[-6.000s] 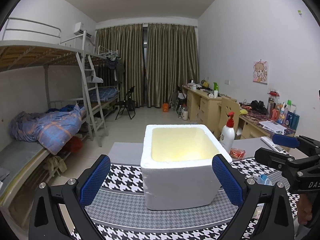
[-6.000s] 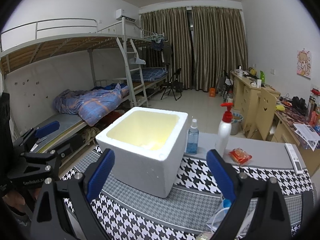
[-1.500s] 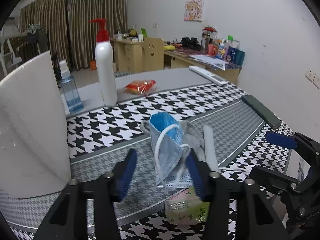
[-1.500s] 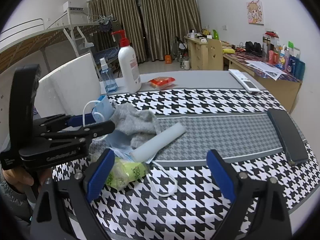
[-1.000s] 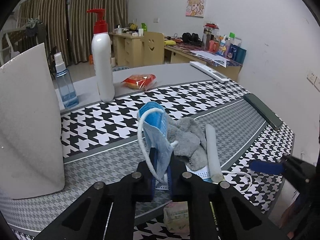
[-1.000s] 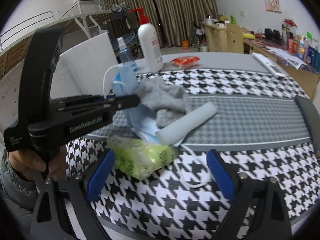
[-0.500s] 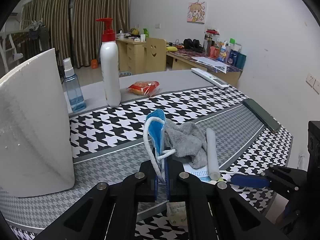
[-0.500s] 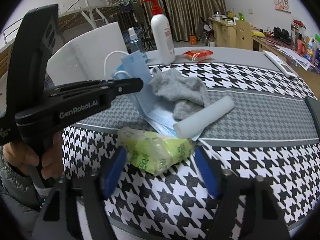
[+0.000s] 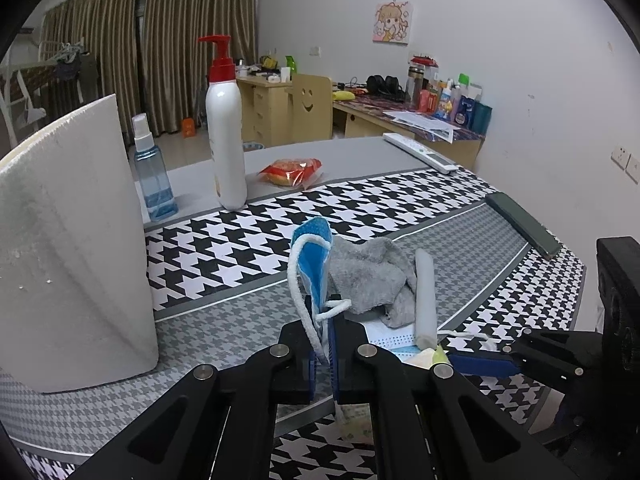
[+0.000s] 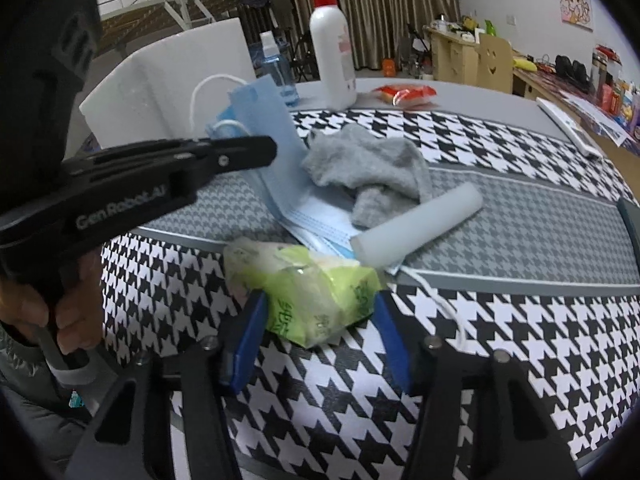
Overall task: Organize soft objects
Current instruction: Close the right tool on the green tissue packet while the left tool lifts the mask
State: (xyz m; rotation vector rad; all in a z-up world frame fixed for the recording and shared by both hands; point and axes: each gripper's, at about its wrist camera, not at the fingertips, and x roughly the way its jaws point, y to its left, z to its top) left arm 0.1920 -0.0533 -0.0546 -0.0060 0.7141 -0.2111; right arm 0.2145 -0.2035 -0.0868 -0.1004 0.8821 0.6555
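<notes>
**Right wrist view: tissue pack not yet gripped, mask lift could drag the pile**

Right wrist view shows your right gripper (image 10: 318, 330) straddling the green tissue pack (image 10: 308, 292) on the houndstooth mat (image 10: 520, 320). Its jaws are closing, with the pack between them; the blue pads look close to the wrapper, but you cannot count on a firm hold yet. The wrapper is loose and crinkly, so if the pads bite only the film the pack may slide out or tear when you raise it.

Your left gripper (image 9: 322, 354) is clamped tight on the blue face mask (image 9: 314, 268), pinching the fabric and an ear loop (image 9: 298, 292) near the mask's lower edge. More masks (image 10: 316, 220) lie flat beneath the grey sock (image 10: 372, 168) and the pale foam roll (image 10: 420, 228), both touching that stack. Should a loop be tangled with those, a lift could drag the sock or roll the foam toward the table edge.

A loose white loop (image 10: 440, 304) trails just beside your right pad; closing on it would pull a second mask along.

The white foam box (image 9: 72, 248), likely the destination, stands to the left, well apart from the pile. With both hands loaded, watch that the grippers do not collide on the way over.
</notes>
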